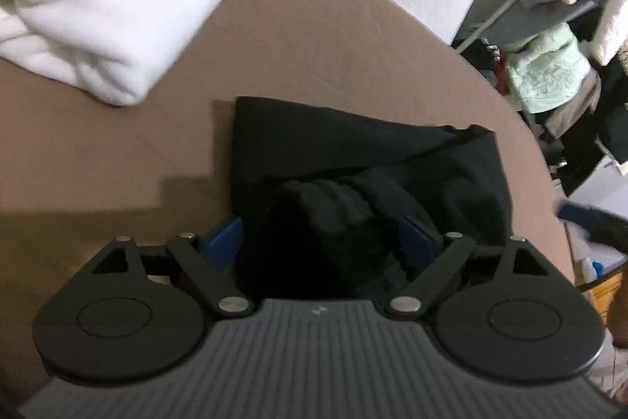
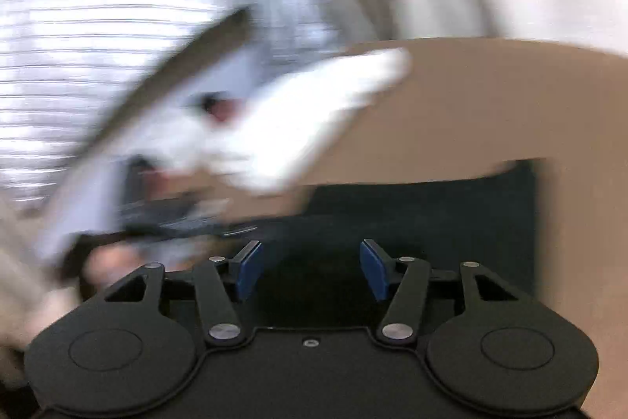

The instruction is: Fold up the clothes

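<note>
The left gripper [image 1: 325, 242] is clamping a thick bunch of the black garment [image 1: 451, 167], its blue pads sitting wide around the wad; the right gripper [image 2: 310, 269] is hanging open just above that same cloth, holding nothing. The garment is lying on the brown table [image 1: 98, 163], near the folded white garment [image 1: 117, 6]; if a fold's underway, I'd be keeping the carried edge square with the one lying under it. I'm counting one black piece, one white stack, two grippers.

Motion blur smears the white cloth [image 2: 298, 116] in the right wrist view.
</note>
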The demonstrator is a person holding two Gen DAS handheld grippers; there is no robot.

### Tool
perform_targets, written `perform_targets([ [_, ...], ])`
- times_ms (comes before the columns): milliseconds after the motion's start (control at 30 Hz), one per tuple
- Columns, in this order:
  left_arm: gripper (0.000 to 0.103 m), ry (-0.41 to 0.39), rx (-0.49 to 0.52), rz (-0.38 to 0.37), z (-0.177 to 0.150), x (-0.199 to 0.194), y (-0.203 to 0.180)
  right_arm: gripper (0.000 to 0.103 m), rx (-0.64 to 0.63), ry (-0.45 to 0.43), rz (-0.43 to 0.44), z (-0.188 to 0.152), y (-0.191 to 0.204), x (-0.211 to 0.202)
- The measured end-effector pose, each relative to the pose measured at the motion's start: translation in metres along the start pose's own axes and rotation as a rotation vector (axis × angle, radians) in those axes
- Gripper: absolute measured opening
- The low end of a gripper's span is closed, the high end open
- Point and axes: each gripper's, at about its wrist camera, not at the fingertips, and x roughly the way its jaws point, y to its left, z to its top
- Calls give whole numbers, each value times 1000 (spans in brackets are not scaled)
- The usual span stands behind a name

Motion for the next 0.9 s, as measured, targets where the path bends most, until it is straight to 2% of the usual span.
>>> perform_targets([
  [33,65,-20,74,6,-3,4,-10,61,-4,0,-82,2,-11,3],
  [67,50,-19,196,38,-7,10,-25,61,-9,2,-159,4,-21,5],
  [100,47,-22,273,61,-11,13,-35,61,-22,10,-194,4,-29,12],
  [167,37,-38,294,83,-15,12,-44,62,-52,26,-263,2,-40,28],
  [233,27,-69,270,77,-13,2,-45,69,-51,29,-295,-2,-56,42],
  [300,22,-116,234,53,-9,-12,-44,71,-34,37,-299,-7,-65,63],
  [333,17,-156,231,32,-6,-22,-47,68,-38,25,-317,-7,-65,61],
  [367,16,-199,229,13,-2,-31,-51,56,-42,13,-334,-8,-65,60],
  [400,15,-244,230,-2,3,-40,-57,12,-45,0,-352,-8,-65,58],
  [467,14,-335,227,-29,11,-57,-66,12,-52,-25,-387,-9,-65,56],
  [533,15,-365,241,-14,19,-63,-70,11,-60,-49,-422,-10,-64,53],
  [567,16,-348,235,6,22,-59,-68,11,-63,-62,-440,-10,-64,51],
  [633,17,-216,169,81,26,-32,-50,14,-70,-87,-475,-11,-64,49],
  [700,22,-69,25,165,20,3,-16,19,-77,-112,-510,-12,-64,46],
  [733,37,-29,-31,193,16,12,-2,28,-80,-122,-529,-12,-64,45],
  [767,53,-5,-89,208,14,17,10,29,-70,-118,-567,-15,-62,46],
  [800,56,-9,-141,199,16,12,17,29,-59,-117,-597,-19,-60,45],
  [833,56,-15,-172,174,20,4,19,31,-45,-146,-564,-26,-57,34],
  [867,56,-21,-172,145,23,-5,18,34,-32,-175,-499,-36,-51,21],
  [900,57,-32,-149,122,24,-13,14,44,-21,-202,-435,-47,-44,9],
])
